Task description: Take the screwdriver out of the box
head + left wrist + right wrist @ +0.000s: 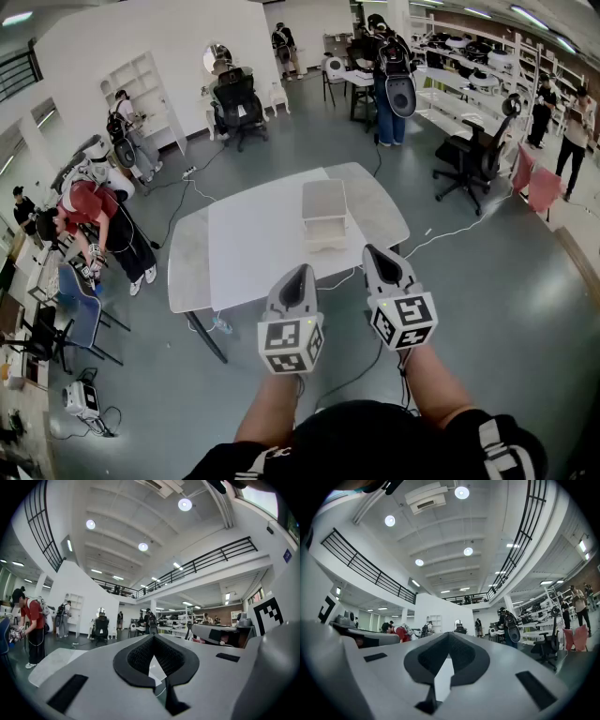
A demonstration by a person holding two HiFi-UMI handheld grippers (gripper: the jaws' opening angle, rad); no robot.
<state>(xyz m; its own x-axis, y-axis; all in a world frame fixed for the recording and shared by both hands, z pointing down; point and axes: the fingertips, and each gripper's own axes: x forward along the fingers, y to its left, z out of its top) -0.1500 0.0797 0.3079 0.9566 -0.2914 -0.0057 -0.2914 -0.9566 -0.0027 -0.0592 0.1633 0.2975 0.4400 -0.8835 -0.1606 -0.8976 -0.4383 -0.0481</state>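
On the white surface point(251, 246) in front of me there's exactly one box point(324, 214). It's pale and sits toward the far right side of the top, well apart from both my grippers. I can't spot the screwdriver in any view.

Two grippers here, the left gripper point(301, 272) and the right gripper point(377, 251), held side by side. From the head view their tips overlap the near edge of the surface. Both sets of jaws are closed tip to tip with nothing in them, and each gripper view looks out level over the room.

Between me and the box there's just the bare white stretch of the top.

Around the room I count two black office chairs, one at the back point(239, 101) and one to the right point(473, 155). There's also one blue chair point(80, 314) on the left and one white shelf unit point(141, 94) against the wall. At least six people are scattered about, including one in red point(89, 208) bent over on the left. Cables point(459, 230) trail across the grey floor point(487, 309), so kinda busy.
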